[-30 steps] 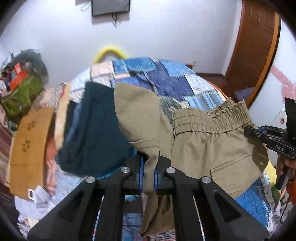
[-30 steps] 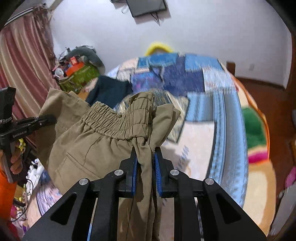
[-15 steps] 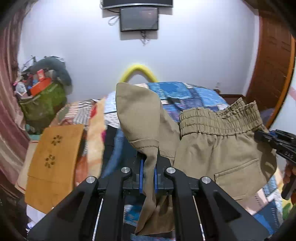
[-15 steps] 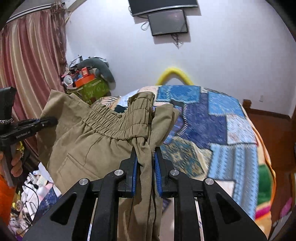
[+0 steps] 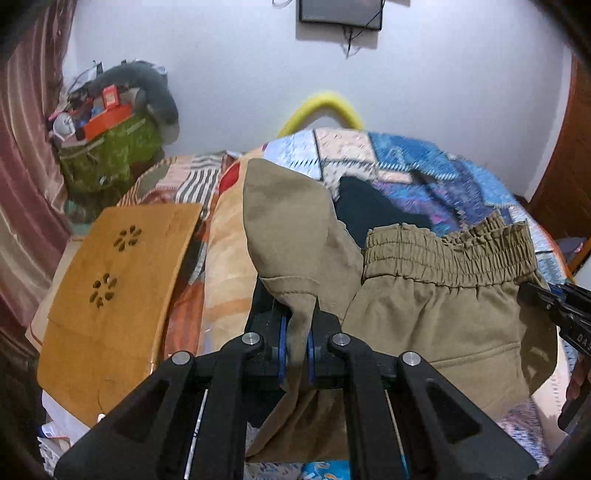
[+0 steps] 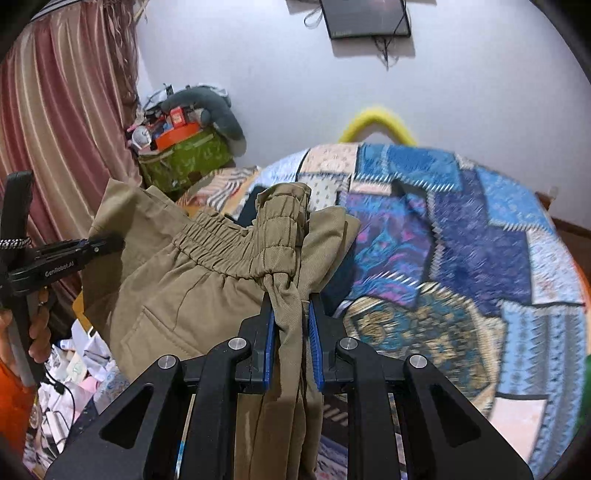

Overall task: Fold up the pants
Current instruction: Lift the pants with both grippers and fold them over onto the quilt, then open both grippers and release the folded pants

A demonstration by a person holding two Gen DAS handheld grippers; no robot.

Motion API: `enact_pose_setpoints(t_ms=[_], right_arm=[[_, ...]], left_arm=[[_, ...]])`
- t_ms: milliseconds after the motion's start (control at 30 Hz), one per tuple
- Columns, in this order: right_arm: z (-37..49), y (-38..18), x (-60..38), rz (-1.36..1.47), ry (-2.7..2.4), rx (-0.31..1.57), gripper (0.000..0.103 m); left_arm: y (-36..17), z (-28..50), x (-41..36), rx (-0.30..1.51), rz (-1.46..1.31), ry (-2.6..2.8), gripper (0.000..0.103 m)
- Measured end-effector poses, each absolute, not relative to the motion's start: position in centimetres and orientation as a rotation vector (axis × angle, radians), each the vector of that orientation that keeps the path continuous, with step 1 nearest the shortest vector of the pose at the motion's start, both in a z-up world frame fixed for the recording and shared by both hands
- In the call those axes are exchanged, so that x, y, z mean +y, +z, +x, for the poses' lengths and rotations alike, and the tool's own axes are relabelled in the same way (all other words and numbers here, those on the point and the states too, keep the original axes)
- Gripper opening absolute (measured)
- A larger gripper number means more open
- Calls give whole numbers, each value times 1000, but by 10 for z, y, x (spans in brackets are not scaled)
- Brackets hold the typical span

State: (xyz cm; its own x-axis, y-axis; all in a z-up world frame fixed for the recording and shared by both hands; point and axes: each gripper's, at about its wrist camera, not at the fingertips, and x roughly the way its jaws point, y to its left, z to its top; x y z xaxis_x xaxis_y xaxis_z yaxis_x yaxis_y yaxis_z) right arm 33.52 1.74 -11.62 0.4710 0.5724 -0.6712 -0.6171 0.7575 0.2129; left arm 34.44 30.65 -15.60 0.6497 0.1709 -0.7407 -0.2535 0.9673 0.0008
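Presently, left gripper [image 5: 296,341] and right gripper [image 6: 291,345] each pinch khaki pants [image 5: 443,317] aloft above the patchwork bed [image 6: 480,258], mid-carry; next, lay them flat for folding.

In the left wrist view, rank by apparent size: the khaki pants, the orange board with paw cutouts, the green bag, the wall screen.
1. khaki pants, though nearest the camera
2. orange board
3. green bag
4. wall screen, farthest and cropped

Ahead: patchwork quilt [image 6: 480,240] lies open, free for passage.
Left side: tan board [image 5: 110,295] and green bag [image 5: 107,158] obstruct.
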Motion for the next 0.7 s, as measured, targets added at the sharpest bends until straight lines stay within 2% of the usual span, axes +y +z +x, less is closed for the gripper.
enact_pose_setpoints(t_ms=[167,267,433,500,567,700], right_arm=[[341,-152,27,-92,700,873,15],[339,-162,25,-122,683,887,16],[333,-156,20,-158,663,898,24],[327,-150,17,-174,653,895,24],[318,-140,13,-178,659,875,28],[298,-112,1,-164,670,815,32]], left_arm=[[-203,356,318,923,-128,267,8],[-211,354,326,941,-170,270,10],[-202,346,316,941,-119,288,13],[-197,340,311,944,-108,284,21],[-187,330,306,938,-105,275,28],[-152,301,288,886,-99,243,29]])
